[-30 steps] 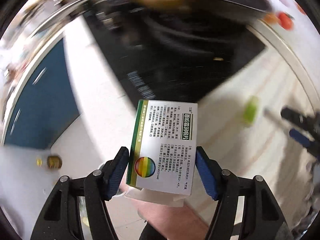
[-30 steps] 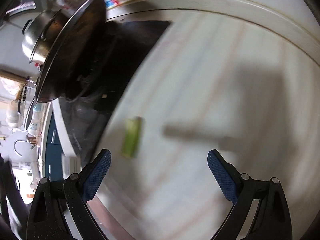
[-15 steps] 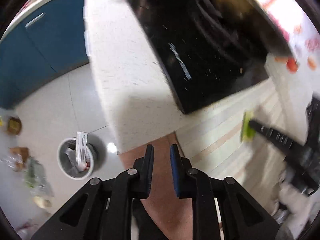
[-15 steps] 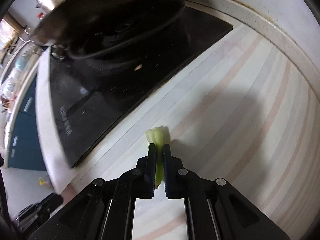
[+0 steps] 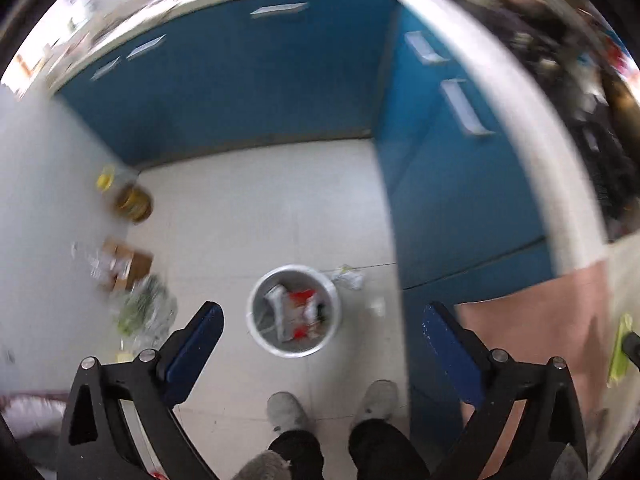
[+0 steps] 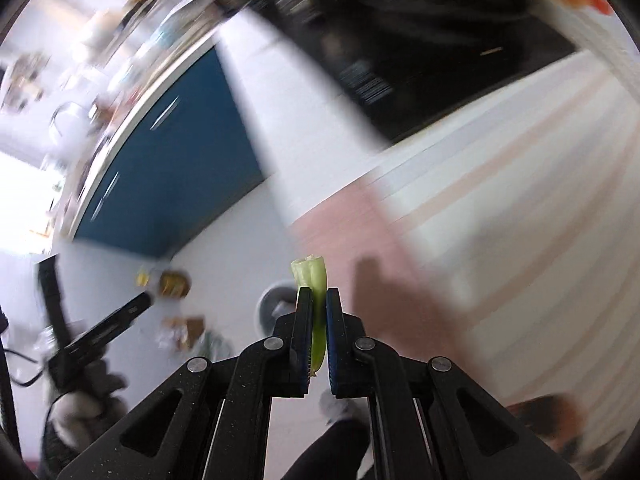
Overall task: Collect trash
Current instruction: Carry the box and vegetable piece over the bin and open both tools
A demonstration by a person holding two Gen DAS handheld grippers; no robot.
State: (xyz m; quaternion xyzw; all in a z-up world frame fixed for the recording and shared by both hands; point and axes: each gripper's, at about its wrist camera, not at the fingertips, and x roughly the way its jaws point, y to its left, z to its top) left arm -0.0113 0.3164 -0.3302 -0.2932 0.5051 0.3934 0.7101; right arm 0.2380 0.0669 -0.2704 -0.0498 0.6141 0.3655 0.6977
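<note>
The floor [image 5: 248, 216] lay below me, pale tile hemmed by blue cabinets [image 5: 256, 80], with the worktop [image 6: 520, 208] off to my right, striped pink and white beside the black hob [image 6: 420, 40]. On the floor stood the bin [image 5: 256, 332], a round grey pail already holding wrappers, red and white as far as the blur let me tell. A crumpled scrap [image 5: 347, 278] lay just beside its rim.

My left tongs [image 5: 318, 330] hung above the bin, spread wide with nothing between the pads.

My right tongs [image 6: 316, 306] were clenched on the stalk [image 6: 313, 274], a short pale-green vegetable offcut. It stood up along the pads, its cut end poking out past the tips, its lower end showing between them. In this view it sat over the worktop edge, with the bin showing behind it on the floor.

I judged the stalk light and fairly stiff, but moist and fibrous, so it could crush or slide if squeezed hard. Taking it across the middle, flat sides against the pads, seemed right. Being so light it should drop cleanly once released, though a damp face might cling to a pad.
</note>
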